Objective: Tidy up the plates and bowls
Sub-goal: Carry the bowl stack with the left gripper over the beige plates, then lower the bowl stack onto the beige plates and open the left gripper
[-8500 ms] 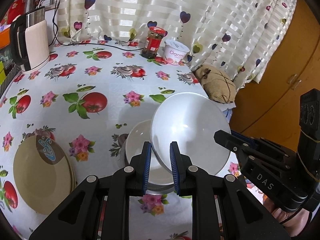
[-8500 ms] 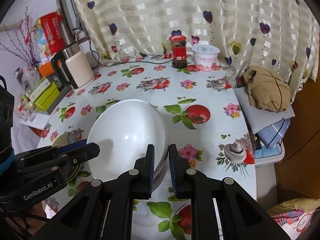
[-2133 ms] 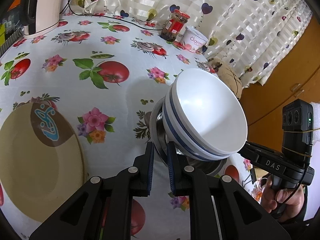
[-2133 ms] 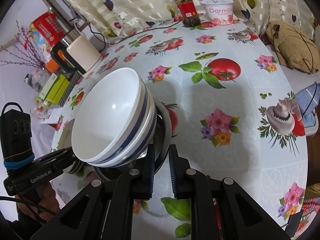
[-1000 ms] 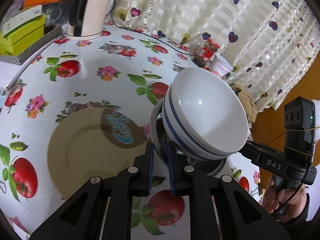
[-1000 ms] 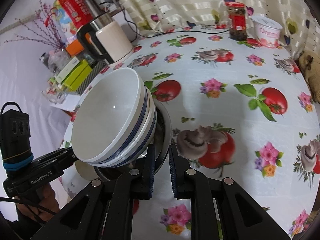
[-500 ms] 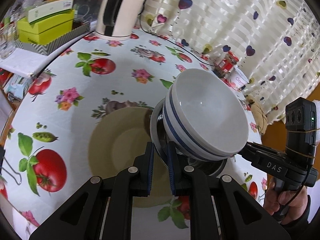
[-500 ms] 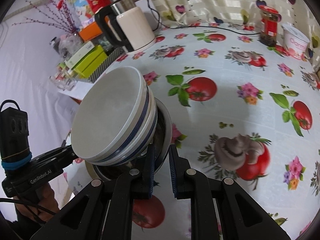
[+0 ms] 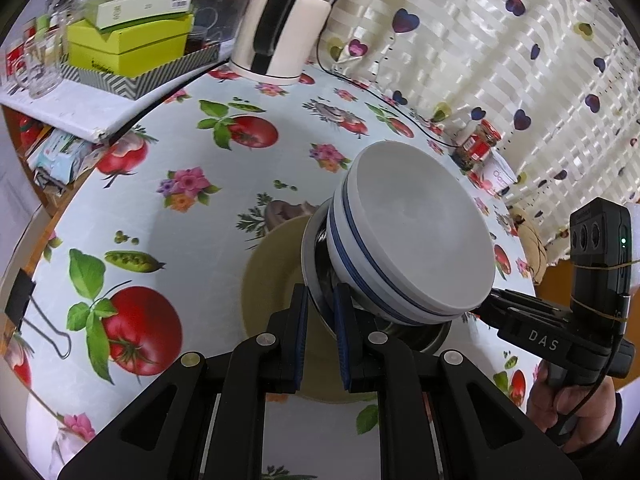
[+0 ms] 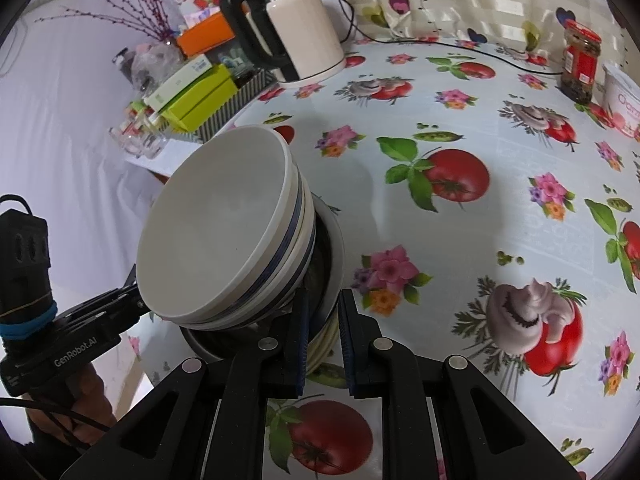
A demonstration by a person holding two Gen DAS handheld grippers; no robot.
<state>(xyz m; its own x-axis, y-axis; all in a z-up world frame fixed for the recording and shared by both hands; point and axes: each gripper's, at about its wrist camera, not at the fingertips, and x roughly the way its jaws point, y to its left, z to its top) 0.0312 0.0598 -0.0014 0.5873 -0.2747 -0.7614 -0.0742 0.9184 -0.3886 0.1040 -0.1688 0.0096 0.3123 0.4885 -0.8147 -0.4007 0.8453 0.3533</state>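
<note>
A stack of white bowls (image 9: pixel 416 236) with blue bands sits nested in a metal bowl (image 9: pixel 316 248). My left gripper (image 9: pixel 320 312) is shut on the metal bowl's rim on one side. My right gripper (image 10: pixel 322 312) is shut on the rim (image 10: pixel 334 264) on the other side, with the white bowls (image 10: pixel 220 228) above it. The stack hangs above a tan plate (image 9: pixel 272 280) on the tablecloth; plate edges (image 10: pixel 322 344) show just under the right fingers. Each gripper shows in the other's view, the right one (image 9: pixel 532 332) and the left one (image 10: pixel 92 320).
An electric kettle (image 9: pixel 280 24) stands at the back with its cable along the curtain. Green boxes (image 9: pixel 128 40) and glassware lie at the table's left edge. A red-lidded jar (image 10: pixel 580 64) and a yogurt tub (image 10: pixel 620 100) stand far right. A binder clip (image 9: pixel 24 304) lies near left.
Both grippers carried the bowl stack leftward across the table and now hold it over the tan plate. Earlier the stack stood to the plate's right. Both grips are unchanged.
</note>
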